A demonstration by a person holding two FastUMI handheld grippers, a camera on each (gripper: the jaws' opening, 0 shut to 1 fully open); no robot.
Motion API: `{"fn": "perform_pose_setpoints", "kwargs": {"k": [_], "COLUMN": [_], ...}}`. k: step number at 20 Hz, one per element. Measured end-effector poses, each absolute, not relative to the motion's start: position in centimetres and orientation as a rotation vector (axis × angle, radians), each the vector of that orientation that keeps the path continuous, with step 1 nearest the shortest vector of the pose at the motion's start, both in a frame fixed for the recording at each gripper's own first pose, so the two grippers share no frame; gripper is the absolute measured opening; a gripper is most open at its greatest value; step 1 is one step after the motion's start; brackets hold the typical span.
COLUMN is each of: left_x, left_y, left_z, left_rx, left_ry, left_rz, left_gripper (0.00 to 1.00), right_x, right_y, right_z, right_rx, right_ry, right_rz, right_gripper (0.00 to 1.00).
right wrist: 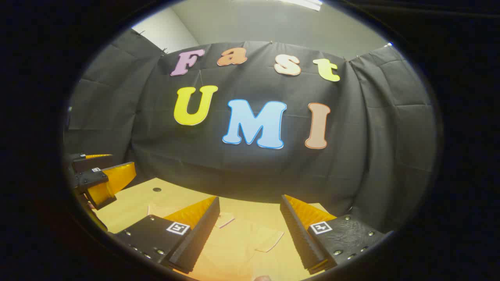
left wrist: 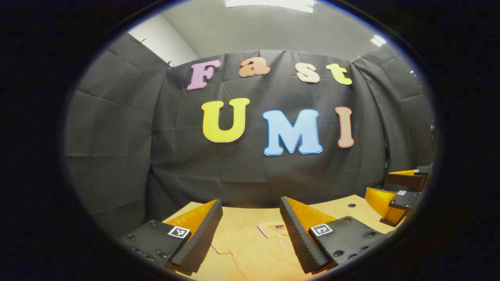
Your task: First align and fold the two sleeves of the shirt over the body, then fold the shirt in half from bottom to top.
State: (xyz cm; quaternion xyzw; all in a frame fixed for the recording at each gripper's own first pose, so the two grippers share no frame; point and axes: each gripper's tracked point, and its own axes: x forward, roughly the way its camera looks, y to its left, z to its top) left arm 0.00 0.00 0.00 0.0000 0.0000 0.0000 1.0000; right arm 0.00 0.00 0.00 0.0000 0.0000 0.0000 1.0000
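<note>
A pale orange shirt (left wrist: pixel 259 249) lies flat on the wooden table (left wrist: pixel 343 208), collar toward the back wall. In the left gripper view my left gripper (left wrist: pixel 250 230) hangs open above the collar area, with nothing between its fingers. The right gripper (left wrist: pixel 402 195) shows at the right edge of that view, also open. In the right gripper view my right gripper (right wrist: pixel 250 228) stands open above the shirt (right wrist: pixel 242 244), where a short sleeve (right wrist: pixel 271 239) lies spread. The left gripper (right wrist: pixel 103 177) shows at the far left, held above the table.
The black cloth wall stands close behind the table's back edge (right wrist: pixel 234 198). A small dark hole (right wrist: pixel 156 189) marks the tabletop at the back left, another hole (left wrist: pixel 351 205) shows in the left gripper view.
</note>
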Motion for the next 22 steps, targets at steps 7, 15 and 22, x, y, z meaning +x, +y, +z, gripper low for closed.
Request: {"fn": "perform_pose_setpoints", "kwargs": {"k": [7,15,22], "left_x": [0.5,1.5,2.2], "left_y": [-0.2,-0.6,-0.6], "left_z": [-0.1,-0.2,-0.7], "left_rx": [-0.002,0.004,-0.005], "left_ry": [0.007,-0.003,-0.004], "left_rz": [-0.002,-0.006,-0.002], "left_gripper": [0.96,0.96,0.96], "right_x": [0.4,0.8,0.9], "right_y": [0.1,0.0,-0.4], "right_z": [-0.1,0.0,-0.2], "right_rx": [0.003,0.006,0.006], "right_ry": [0.002,0.002,0.013], "right_rz": [0.010,0.007,0.000], "right_gripper": [0.96,0.96,0.96]}}
